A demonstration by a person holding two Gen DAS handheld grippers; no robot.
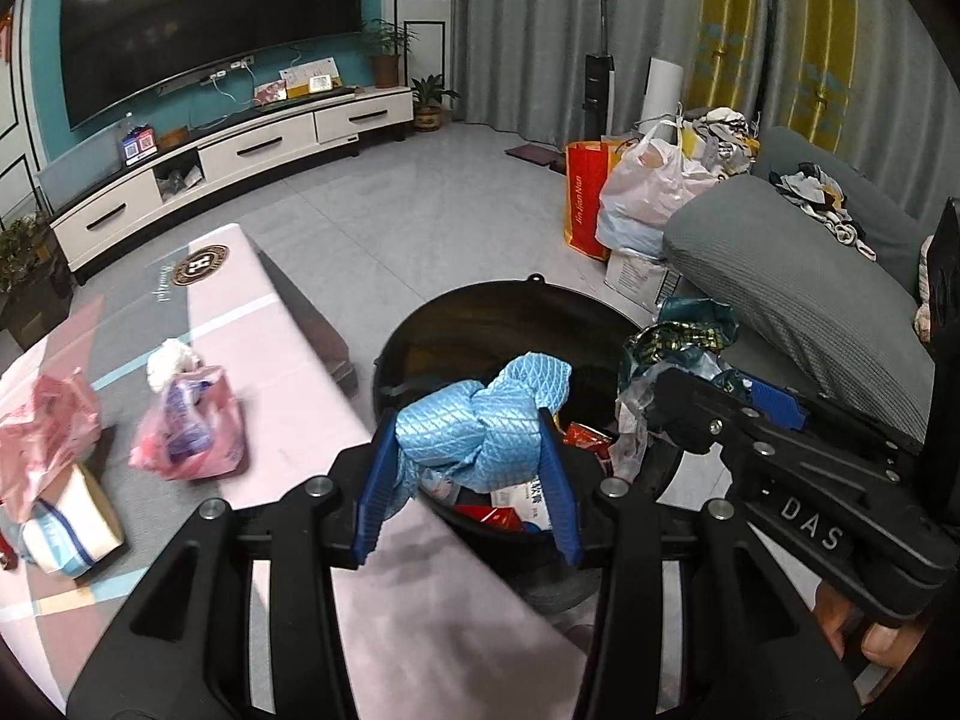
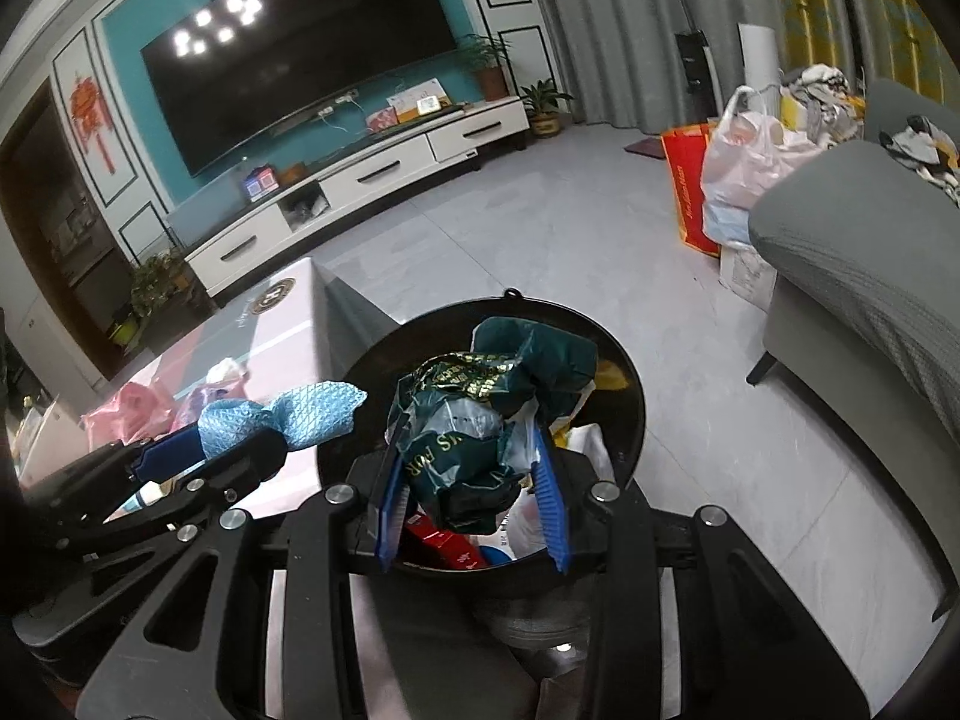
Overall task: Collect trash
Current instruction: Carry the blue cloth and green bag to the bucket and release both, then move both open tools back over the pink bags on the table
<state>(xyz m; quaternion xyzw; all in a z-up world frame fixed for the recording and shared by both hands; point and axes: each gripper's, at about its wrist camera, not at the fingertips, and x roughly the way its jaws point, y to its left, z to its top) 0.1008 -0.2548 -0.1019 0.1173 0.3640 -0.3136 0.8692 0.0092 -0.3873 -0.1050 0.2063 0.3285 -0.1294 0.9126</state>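
My left gripper [image 1: 468, 450] is shut on a crumpled light blue cloth [image 1: 480, 420] and holds it over the near rim of the round black trash bin [image 1: 480, 306]. My right gripper [image 2: 471, 456] is shut on a crumpled dark green wrapper [image 2: 480, 414] with gold print, held over the same bin [image 2: 630, 396]. The bin holds red and white packaging. Each gripper shows in the other's view: the right one [image 1: 708, 396] beside the bin, the left one [image 2: 240, 444] with the blue cloth [image 2: 282, 414].
On the pink table [image 1: 288, 372] lie a pink bag with a white wad [image 1: 192, 420], another pink bag [image 1: 42, 432] and a tape roll [image 1: 72, 522]. A grey sofa [image 1: 810, 294] stands to the right. Full bags [image 1: 636, 192] stand beside it on the floor.
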